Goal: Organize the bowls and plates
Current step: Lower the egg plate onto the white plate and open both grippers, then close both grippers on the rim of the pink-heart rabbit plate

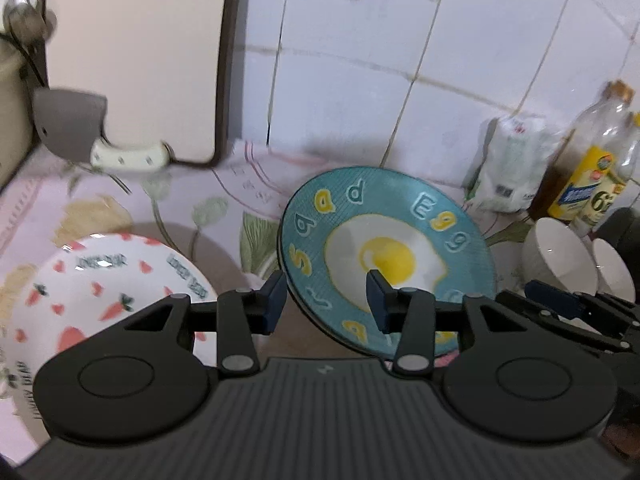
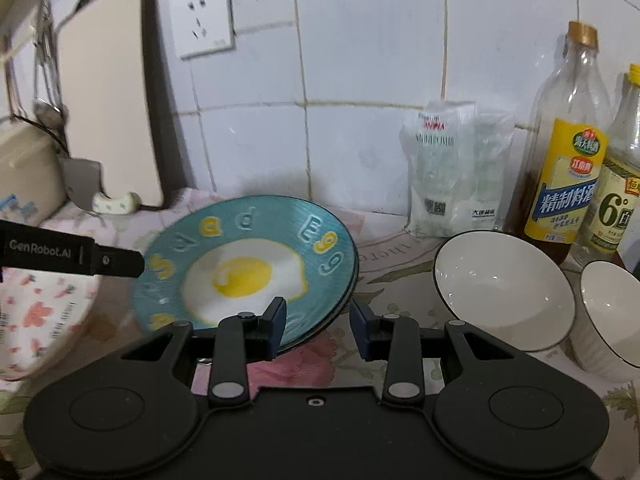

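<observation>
Plate is sitting tilted on the bench, both tongs hanging apart astride its rim, gripping nothing.

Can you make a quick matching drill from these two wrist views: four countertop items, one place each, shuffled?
Items:
1. teal plate
2. carrot plate
3. white bowls
4. bottles

Places:
A. far right, against the tiled wall
B. middle of the counter, straight ahead of both tools
C. left of the teal plate
D. right of the teal plate, in front of the bottles

Pairs: 1-B, 2-C, 3-D, 4-A
</observation>
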Demonstrator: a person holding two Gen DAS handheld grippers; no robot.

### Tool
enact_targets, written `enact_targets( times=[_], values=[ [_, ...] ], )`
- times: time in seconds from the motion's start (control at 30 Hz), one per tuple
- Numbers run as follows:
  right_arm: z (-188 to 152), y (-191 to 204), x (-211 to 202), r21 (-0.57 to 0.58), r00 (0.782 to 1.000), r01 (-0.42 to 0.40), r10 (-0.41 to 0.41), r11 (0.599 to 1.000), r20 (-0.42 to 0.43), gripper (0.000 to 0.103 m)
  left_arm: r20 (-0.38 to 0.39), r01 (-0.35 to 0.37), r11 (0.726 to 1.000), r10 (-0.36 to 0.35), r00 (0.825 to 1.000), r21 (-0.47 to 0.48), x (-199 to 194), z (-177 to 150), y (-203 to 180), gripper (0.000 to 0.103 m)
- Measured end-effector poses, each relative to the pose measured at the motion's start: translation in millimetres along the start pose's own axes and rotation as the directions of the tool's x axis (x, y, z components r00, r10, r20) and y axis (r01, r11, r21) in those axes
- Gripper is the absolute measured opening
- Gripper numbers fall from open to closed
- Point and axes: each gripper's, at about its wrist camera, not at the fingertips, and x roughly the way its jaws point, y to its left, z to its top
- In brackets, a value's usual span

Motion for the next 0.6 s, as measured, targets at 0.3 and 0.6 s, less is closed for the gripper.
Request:
enact_targets(
  times=[0.3, 0.6],
  values=[
    [1, 35, -90, -0.131, 0.996, -0.075, 0.081, 0.989, 0.045, 0.044, 0.077, 0.01, 0.983, -0.024, 0.997, 0.185, -79, -12, -3, 0.053],
    [2, 62, -138, -0.154, 0.978, -0.193, 0.203, 0.969, 0.055, 0.059, 0.094, 0.061, 0.968, -0.086, 0.992, 0.242, -141, -30, 24, 0.063]
  ],
)
